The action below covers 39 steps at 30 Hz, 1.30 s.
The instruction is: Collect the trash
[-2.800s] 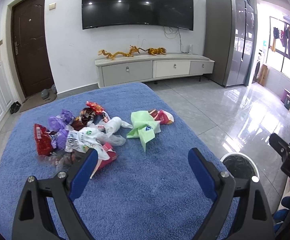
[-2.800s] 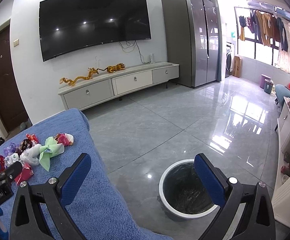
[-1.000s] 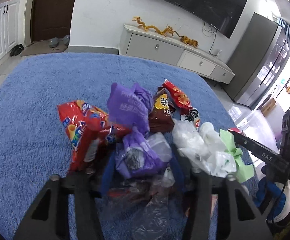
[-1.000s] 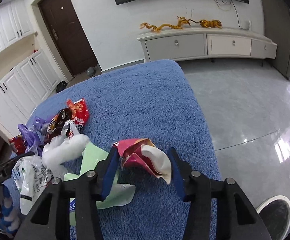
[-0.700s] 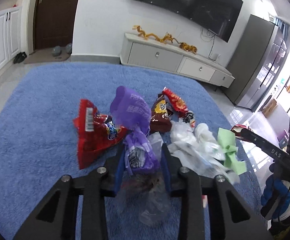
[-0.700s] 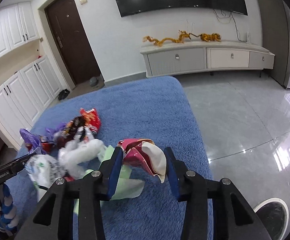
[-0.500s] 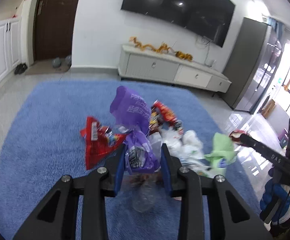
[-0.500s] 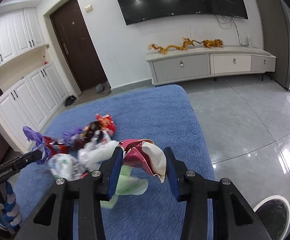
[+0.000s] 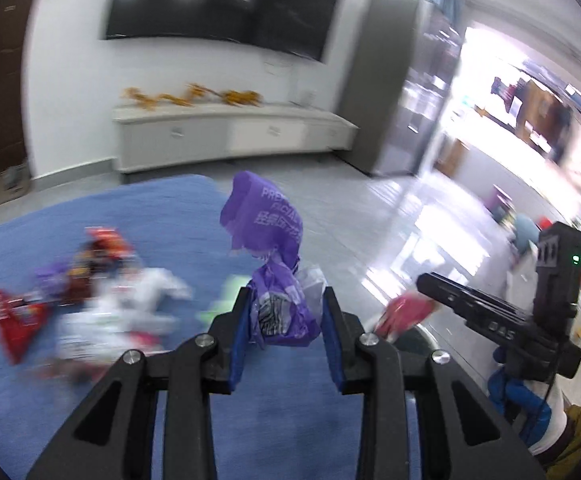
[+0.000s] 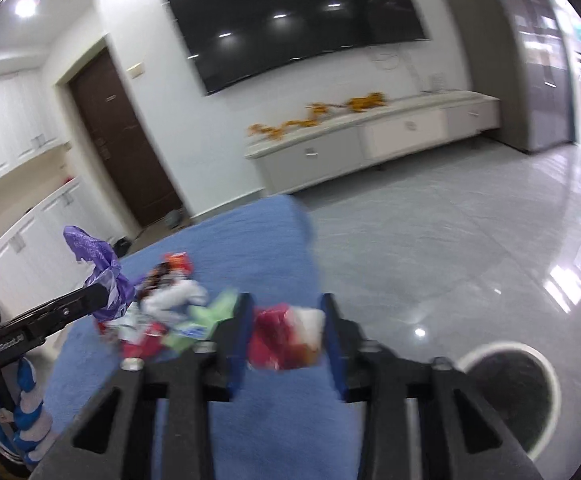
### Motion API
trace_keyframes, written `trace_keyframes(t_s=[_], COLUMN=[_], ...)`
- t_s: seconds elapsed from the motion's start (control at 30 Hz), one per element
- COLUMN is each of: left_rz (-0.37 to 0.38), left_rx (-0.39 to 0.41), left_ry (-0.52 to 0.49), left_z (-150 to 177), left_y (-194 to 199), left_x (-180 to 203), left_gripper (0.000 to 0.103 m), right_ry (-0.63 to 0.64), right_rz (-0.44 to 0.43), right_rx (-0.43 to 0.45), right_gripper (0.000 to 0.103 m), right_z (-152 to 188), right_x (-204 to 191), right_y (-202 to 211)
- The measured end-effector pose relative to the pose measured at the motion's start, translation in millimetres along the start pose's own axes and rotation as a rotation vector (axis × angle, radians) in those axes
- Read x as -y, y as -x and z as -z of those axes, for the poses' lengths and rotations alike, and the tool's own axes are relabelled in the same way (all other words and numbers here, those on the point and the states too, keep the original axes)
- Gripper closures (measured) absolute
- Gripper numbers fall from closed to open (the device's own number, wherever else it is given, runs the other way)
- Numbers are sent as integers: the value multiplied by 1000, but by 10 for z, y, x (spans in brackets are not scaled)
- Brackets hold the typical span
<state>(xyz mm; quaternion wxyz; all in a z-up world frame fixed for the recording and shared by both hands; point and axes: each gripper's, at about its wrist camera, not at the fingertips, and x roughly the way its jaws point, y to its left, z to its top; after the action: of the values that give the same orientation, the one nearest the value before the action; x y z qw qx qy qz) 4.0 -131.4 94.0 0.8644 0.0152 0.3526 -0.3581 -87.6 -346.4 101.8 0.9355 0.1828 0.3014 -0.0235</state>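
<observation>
My left gripper (image 9: pixel 284 312) is shut on a crumpled purple plastic bag (image 9: pixel 270 248) and holds it up above the blue rug (image 9: pixel 90 420). The bag also shows in the right wrist view (image 10: pixel 98 268). My right gripper (image 10: pixel 286 324) is shut on a red and white wrapper (image 10: pixel 286 338), lifted off the rug; the wrapper shows in the left wrist view (image 9: pixel 404 312). The rest of the trash pile (image 9: pixel 90 304) lies on the rug to the left, blurred. A round trash bin (image 10: pixel 510 388) with a dark liner stands on the floor at lower right.
A low white TV cabinet (image 9: pixel 226 136) and a wall TV (image 9: pixel 218 4) are at the back. Glossy grey tile floor (image 10: pixel 450 248) lies right of the rug. A brown door (image 10: pixel 122 148) and white cupboards are at left.
Both grippers have lifted with their trash and swung to the right, away from the pile. The bin has come into the right wrist view. The views are blurred by motion.
</observation>
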Motion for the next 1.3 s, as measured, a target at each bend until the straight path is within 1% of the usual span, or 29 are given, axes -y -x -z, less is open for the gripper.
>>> trace_keyframes(t_s=[0.03, 0.1, 0.17, 0.27, 0.33, 0.37, 0.47, 0.5, 0.57, 0.6, 0.63, 0.77, 0.87, 1.0, 1.13, 1.23, 1.3], left_rz=[29, 80, 112, 155, 179, 193, 247, 259, 272, 281, 285, 293, 282, 243, 181, 121, 96], left_rx=[-19, -60, -84, -133, -173, -188, -255, -276, -300, -320, -331, -338, -322, -257, -190, -135, -112], left_ry=[-25, -69, -113, -172, -205, -210, -219, -217, -218, -217, -215, -213, -216, -227, -231, -229, -226], left_z=[-11, -22, -25, -34, -10, -8, 7, 18, 72, 83, 89, 91, 89, 65, 33, 30, 29], left_y=[-114, -365, -581, -948, -1194, -1281, -1591, -1677, -1786, -1860, -1915, -1982, -1908, -1702, -1439, -1196, -1071], left_x=[167, 503, 788, 1200, 1443, 1506, 1734, 1790, 1867, 1908, 1937, 2020, 1962, 1969, 1885, 1777, 1715], left_gripper=[72, 72, 72, 72, 69, 69, 59, 52, 50, 47, 43, 42, 42, 42, 42, 42, 42], right_ry=[-18, -52, -103, -176, -226, -250, -299, -315, -340, -349, -356, -379, -388, -363, -326, -283, -265], right_rz=[43, 100, 144, 187, 210, 219, 253, 267, 290, 300, 309, 335, 340, 332, 316, 311, 300], right_rx=[-2, -10, -25, -44, -59, -60, -49, -49, -47, -45, -43, -29, -20, -4, 24, 36, 43], right_gripper=[80, 80, 81, 81, 81, 81, 81, 81, 80, 77, 74, 72, 70, 68, 59, 55, 54], right_z=[34, 100, 195, 357, 459, 506, 605, 633, 694, 709, 711, 771, 740, 643, 517, 446, 406], right_x=[180, 480, 818, 1232, 1498, 1607, 1844, 1932, 2064, 2115, 2127, 2244, 2235, 2094, 1866, 1651, 1521], right_y=[46, 85, 86, 70, 67, 89, 166, 200, 261, 295, 323, 458, 488, 510, 577, 621, 653])
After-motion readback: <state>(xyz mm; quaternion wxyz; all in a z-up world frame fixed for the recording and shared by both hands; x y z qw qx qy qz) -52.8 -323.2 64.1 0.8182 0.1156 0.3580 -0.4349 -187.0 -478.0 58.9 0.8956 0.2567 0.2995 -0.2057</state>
